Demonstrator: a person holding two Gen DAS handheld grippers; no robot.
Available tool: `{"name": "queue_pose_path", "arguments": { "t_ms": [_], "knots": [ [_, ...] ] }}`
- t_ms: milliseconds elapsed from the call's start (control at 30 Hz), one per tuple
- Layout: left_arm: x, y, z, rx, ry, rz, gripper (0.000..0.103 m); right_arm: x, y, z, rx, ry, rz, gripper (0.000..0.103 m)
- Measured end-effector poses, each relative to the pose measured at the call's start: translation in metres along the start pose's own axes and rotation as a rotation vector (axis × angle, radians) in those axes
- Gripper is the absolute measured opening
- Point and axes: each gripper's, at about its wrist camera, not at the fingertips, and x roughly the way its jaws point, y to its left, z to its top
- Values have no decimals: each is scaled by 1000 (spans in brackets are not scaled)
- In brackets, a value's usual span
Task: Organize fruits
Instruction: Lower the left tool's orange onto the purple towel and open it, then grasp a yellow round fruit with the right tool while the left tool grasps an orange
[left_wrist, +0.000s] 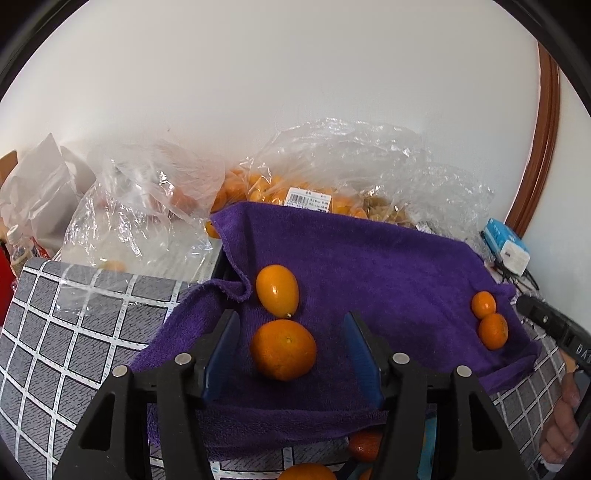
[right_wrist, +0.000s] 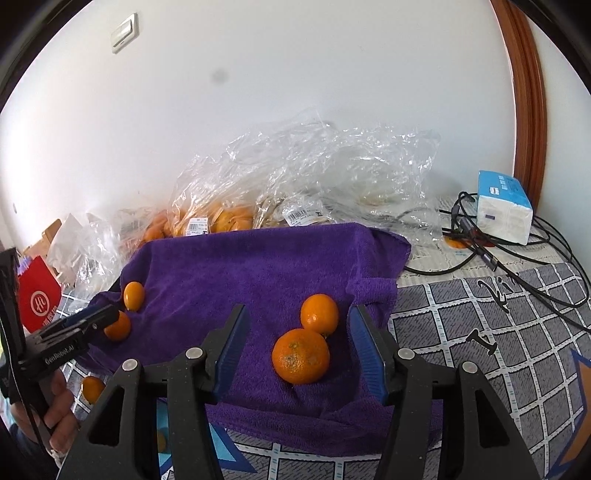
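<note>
A purple towel (left_wrist: 369, 266) lies over a raised box on the table; it also shows in the right wrist view (right_wrist: 258, 266). On its left side sit a round mandarin (left_wrist: 283, 349) and an oval kumquat (left_wrist: 277, 290). On its right side sit two small mandarins (left_wrist: 493, 331) (left_wrist: 483, 304), seen larger in the right wrist view (right_wrist: 301, 356) (right_wrist: 319, 314). My left gripper (left_wrist: 291, 321) is open with the round mandarin between its fingers, apart from both. My right gripper (right_wrist: 297, 317) is open around its two mandarins, not touching. The left gripper also shows in the right wrist view (right_wrist: 92, 317).
Clear plastic bags of orange fruit (left_wrist: 295, 192) and crumpled plastic (right_wrist: 332, 173) lie behind the towel by the wall. A tissue pack (right_wrist: 504, 212) and black cables (right_wrist: 517, 258) are at the right. Loose mandarins (left_wrist: 365, 445) (right_wrist: 92, 387) lie on the checked tablecloth (left_wrist: 55, 332) in front. A red bag (right_wrist: 37, 299) stands left.
</note>
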Motion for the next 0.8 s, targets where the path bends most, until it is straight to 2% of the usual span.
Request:
{"name": "queue_pose_path", "arguments": {
  "t_ms": [100,233,333,533,633,700,800],
  "knots": [
    [-3,4,2,-23,-11,-3,58,-1,3,1,-6,4,-1,56],
    [-12,8,7,-41,-45,-4,65,-10,11,4,-18,-19,12,53],
    [-23,7,9,-33,-95,-10,67,-17,20,6,-22,-10,10,50],
    [-38,8,14,-19,-154,-10,67,-35,42,-10,-37,59,4,49],
    [-53,7,19,10,-214,21,67,-41,51,-26,-16,91,53,43],
    [-65,10,23,-1,-245,12,67,-40,58,-37,-15,123,64,35],
    [-79,13,27,6,-226,52,67,-35,75,-50,-63,181,65,31]
  ]
}}
